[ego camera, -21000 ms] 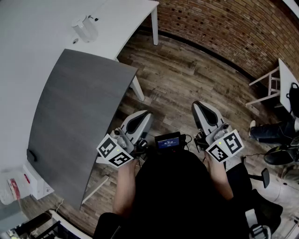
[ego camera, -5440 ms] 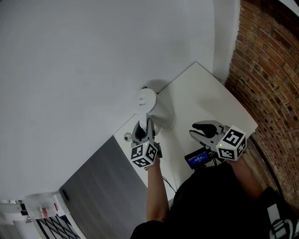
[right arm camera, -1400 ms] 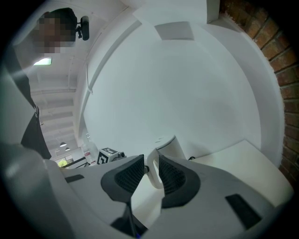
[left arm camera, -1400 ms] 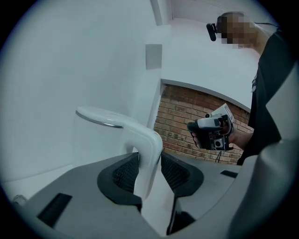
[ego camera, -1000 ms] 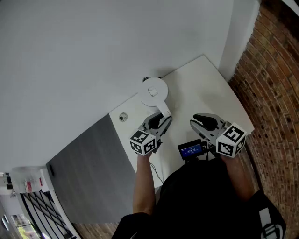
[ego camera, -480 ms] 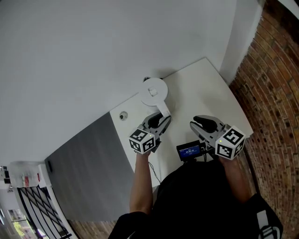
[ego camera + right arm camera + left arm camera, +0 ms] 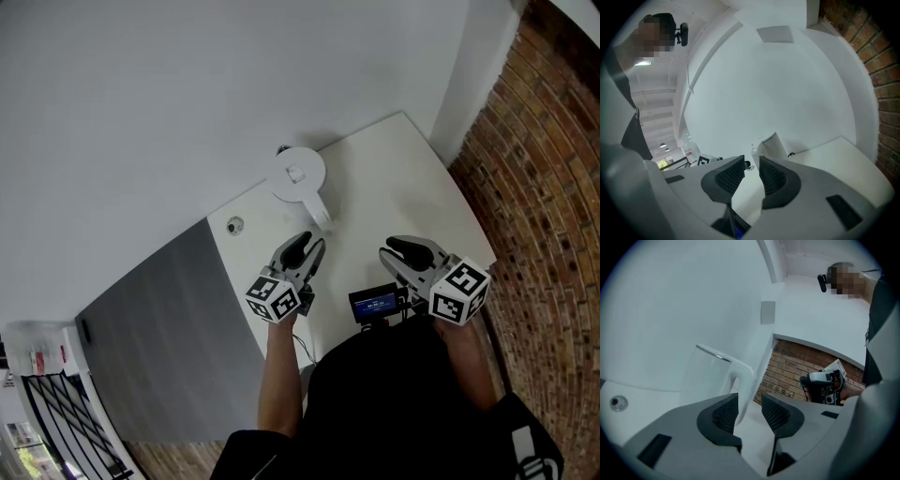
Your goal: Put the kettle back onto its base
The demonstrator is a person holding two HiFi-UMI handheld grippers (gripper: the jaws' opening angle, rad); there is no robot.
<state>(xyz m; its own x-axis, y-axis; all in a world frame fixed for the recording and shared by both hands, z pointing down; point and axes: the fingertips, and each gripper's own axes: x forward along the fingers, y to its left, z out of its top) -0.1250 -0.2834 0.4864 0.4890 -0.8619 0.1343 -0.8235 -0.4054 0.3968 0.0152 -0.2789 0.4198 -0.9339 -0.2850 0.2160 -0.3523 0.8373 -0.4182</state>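
Observation:
The white kettle (image 7: 295,175) stands upright at the back of the white table (image 7: 394,178), close to the wall, its handle (image 7: 320,214) pointing toward me. Its base is hidden under it. My left gripper (image 7: 307,246) is level, just short of the handle. In the left gripper view the kettle (image 7: 705,376) is close ahead. Its handle (image 7: 743,376) shows through the gap of the left gripper (image 7: 750,404), whose pads do not press on it. My right gripper (image 7: 398,248) hovers to the right, open by a narrow gap and holding nothing. The right gripper view shows the kettle (image 7: 772,146) beyond the right gripper (image 7: 751,171).
A small round disc (image 7: 233,225) lies on the white table left of the kettle. A grey table (image 7: 150,328) adjoins on the left. A brick wall (image 7: 544,169) rises beyond the right edge. A small lit screen (image 7: 373,302) hangs at my front.
My left gripper has drawn back from the kettle's handle toward me and rolled a little. The kettle has stayed in place. The right gripper has not moved.

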